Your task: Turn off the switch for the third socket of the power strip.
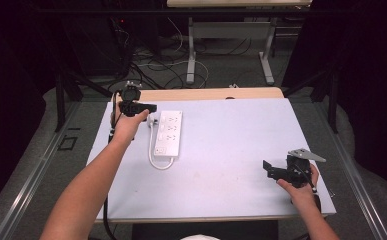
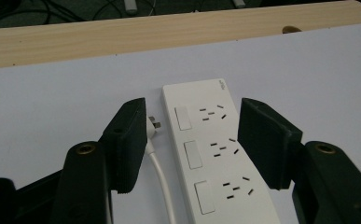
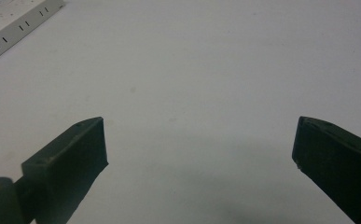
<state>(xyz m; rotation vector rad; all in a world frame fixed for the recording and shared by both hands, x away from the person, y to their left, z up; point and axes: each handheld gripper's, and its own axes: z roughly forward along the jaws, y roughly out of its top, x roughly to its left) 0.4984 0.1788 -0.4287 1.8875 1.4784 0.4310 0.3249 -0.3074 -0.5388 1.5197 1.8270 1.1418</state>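
Left gripper (image 2: 192,140), jaws spread wide over the far end of the white power strip (image 2: 215,154) on the worktop (image 2: 52,102), should probably shift toward its loose plug (image 2: 153,127), lying just beside the strip, before closing

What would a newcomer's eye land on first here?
Most likely the white power strip at the table's far left, its cord looped back so the plug lies beside it. The left gripper hovers open over strip and plug. The right gripper is open too, above bare table at the near right.
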